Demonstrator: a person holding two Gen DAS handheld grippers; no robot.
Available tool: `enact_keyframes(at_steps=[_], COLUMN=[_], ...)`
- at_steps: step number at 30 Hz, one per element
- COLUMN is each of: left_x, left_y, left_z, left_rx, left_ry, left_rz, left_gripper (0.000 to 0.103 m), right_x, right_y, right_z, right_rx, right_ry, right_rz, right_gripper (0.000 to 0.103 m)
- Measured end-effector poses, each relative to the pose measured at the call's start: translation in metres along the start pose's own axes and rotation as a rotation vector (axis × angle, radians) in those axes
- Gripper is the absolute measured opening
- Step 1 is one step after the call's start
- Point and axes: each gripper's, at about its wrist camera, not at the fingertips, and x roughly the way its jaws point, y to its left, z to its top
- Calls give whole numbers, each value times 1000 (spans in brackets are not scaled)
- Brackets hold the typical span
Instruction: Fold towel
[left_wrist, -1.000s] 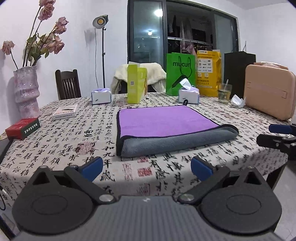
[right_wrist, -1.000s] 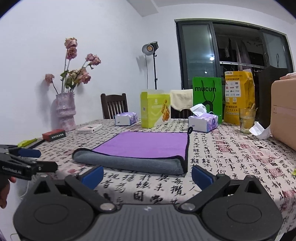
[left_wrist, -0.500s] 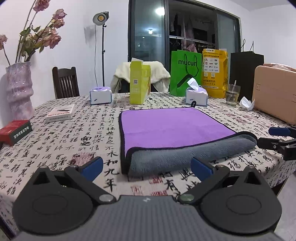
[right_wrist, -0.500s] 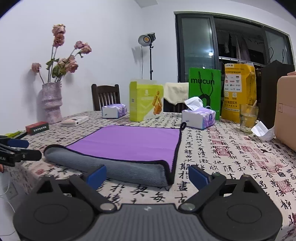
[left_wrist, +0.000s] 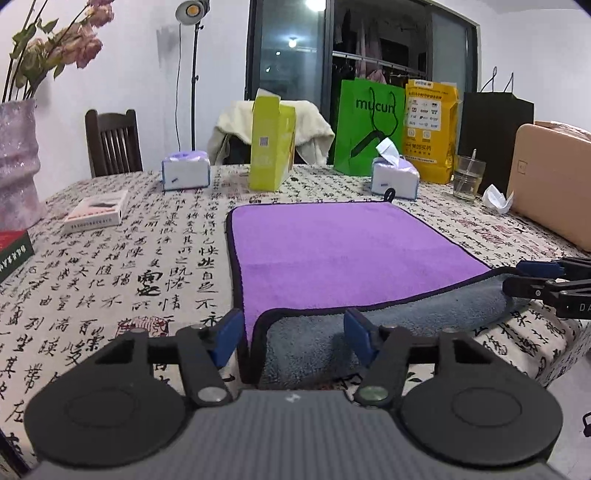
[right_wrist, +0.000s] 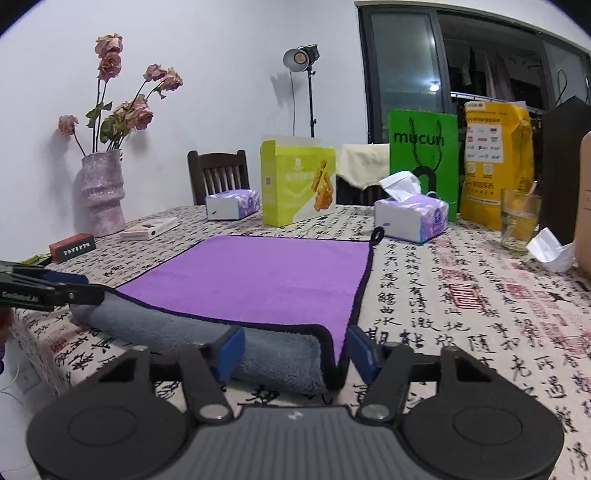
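Bench (left_wrist: 110, 266), draped in cream cloth printed with black calligraphy. Plush towel (left_wrist: 332, 243), roughly square, purple face up with black piping; its near edge is rolled over, showing the fluffy grey underside, at 12 o'clock from both cameras. Left gripper (left_wrist: 293, 334): blue-padded fingers (left_wrist: 229, 338) spread apart, straddling the towel's near left corner, gripping nothing. Right gripper (right_wrist: 295, 354): fingers (right_wrist: 360, 350) likewise parted around the near right corner; whether the pads touch the fabric cannot be told.
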Motion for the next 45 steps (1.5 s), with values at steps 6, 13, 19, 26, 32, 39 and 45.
enact_keyframes(at_steps=[6, 13, 19, 26, 32, 39, 45], left_x=[6, 3, 3, 3, -1, -9, -13], left_y=[5, 8, 6, -5, -14, -12, -12], left_z=[-3, -4, -6, -10, -9, -3, 10], left_rx=[-31, -34, -21, 90, 122, 121, 128], left_ry=[31, 21, 37, 19, -10, -36, -74], left_rz=[-13, 20, 21, 42, 58, 60, 57], left_gripper=[29, 13, 12, 12, 5, 5, 5], right_x=[15, 19, 20, 21, 22, 18, 15], right_y=[-3, -7, -3, -1, 4, 5, 6], right_z=[-2, -1, -3, -3, 1, 6, 15], right_rx=[5, -7, -71, -75, -116, -110, -125], right_ry=[29, 48, 51, 58, 74, 62, 32], right_rz=[24, 13, -1, -5, -17, -33, -43], right_gripper=[31, 8, 7, 10, 4, 4, 4])
